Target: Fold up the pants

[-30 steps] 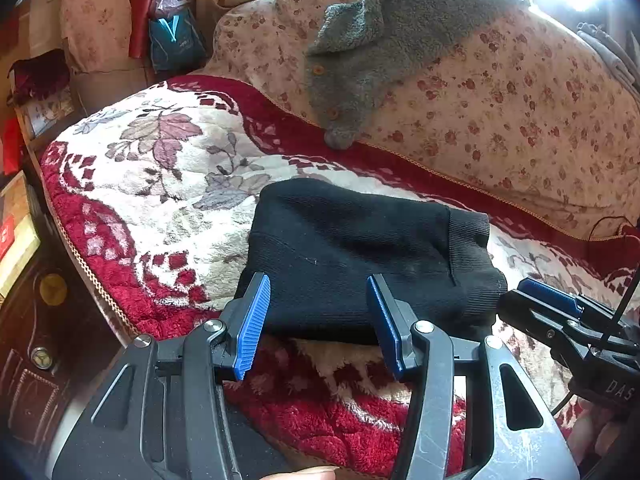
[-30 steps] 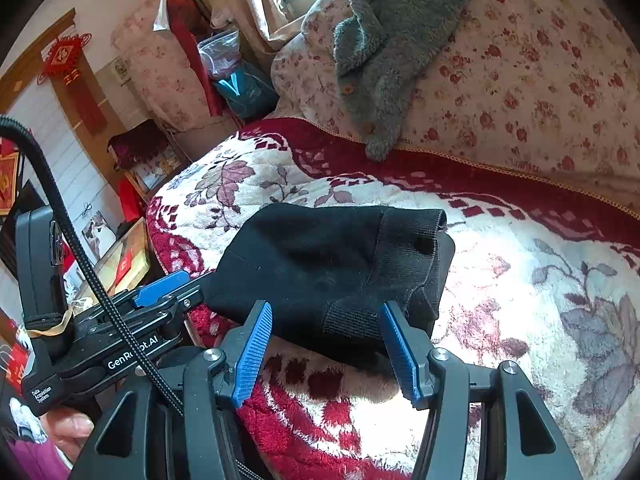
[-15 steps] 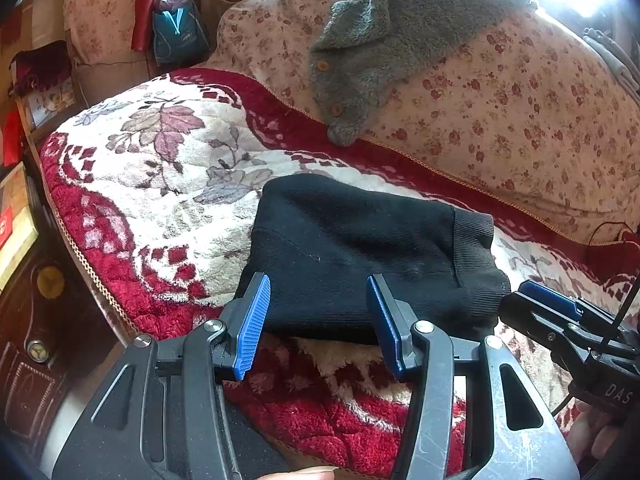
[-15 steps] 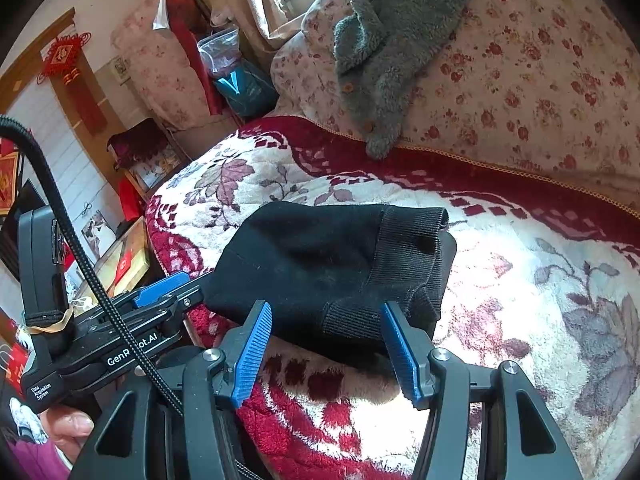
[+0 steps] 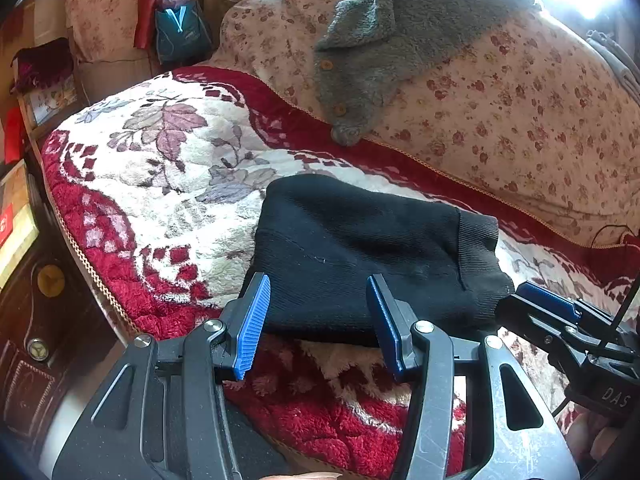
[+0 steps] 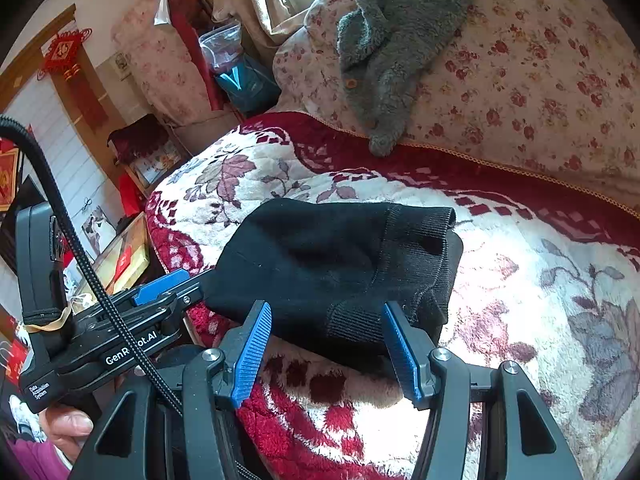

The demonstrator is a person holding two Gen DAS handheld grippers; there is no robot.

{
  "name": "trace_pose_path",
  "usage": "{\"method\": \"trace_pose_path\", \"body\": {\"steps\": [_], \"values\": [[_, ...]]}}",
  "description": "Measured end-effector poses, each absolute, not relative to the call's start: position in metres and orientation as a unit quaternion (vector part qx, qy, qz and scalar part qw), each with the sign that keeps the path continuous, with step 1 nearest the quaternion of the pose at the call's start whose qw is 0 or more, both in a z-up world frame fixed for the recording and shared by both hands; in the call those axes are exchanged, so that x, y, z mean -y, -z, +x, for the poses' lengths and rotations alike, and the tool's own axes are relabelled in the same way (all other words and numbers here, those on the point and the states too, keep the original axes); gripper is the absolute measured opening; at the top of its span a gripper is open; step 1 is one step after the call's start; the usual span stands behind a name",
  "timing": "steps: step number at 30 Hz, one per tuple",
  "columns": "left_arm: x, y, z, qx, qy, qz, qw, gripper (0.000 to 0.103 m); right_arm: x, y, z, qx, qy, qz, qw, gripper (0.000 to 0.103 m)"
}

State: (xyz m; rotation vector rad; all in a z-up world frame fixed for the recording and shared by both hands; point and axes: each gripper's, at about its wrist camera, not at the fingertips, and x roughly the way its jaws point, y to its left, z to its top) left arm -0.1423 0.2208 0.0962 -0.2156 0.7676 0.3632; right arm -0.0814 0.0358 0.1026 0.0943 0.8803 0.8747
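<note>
**A:** What has changed over the last second?

**B:** Almost nothing. In the left wrist view the frame has shifted only a touch; the black pants lie the same way, folded into a compact bundle on the plush red and cream bed cover. The left claw hangs just short of the bundle's near edge, its blue pads apart and empty. The right claw does the same at the ribbed cuff end, part-way open, gripping nothing.

**A:** So what does that mean for the folding?

**B:** My reading is that the fold looks close to done, or the person is pausing between folds. Both claws sit clear of the cloth, so nothing is being pulled right now.

**A:** Where are the edges?

**B:** In the left wrist view the bundle fills the centre. Its ribbed cuff points to 3 o'clock, and the smooth folded end points to 9 o'clock. The near edge of the bed runs from 9 o'clock down to 6 o'clock, with dark wooden furniture below it.

**A:** And open room?

**B:** Bare cover spreads toward 10 o'clock. At 12 to 2 o'clock a flowered cushion rises, with a grey fleece garment draped on it. In the right wrist view, open cover stretches toward 3 and 4 o'clock.
</note>
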Motion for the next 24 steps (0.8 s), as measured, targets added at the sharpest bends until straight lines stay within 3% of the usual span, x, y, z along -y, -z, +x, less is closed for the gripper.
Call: {"method": "trace_pose_path", "body": {"steps": [16,24], "values": [[-0.223,-0.094,-0.142,-0.371,-0.176,-0.108,0.906,0.050,-0.037,-0.099,-0.077,-0.419,-0.415,0.045,0.806,0.055],[-0.179,-0.110,-0.122,-0.354,-0.119,-0.091,0.923,0.050,0.013,-0.106,-0.072,-0.407,-0.379,0.057,0.829,0.055]]}}
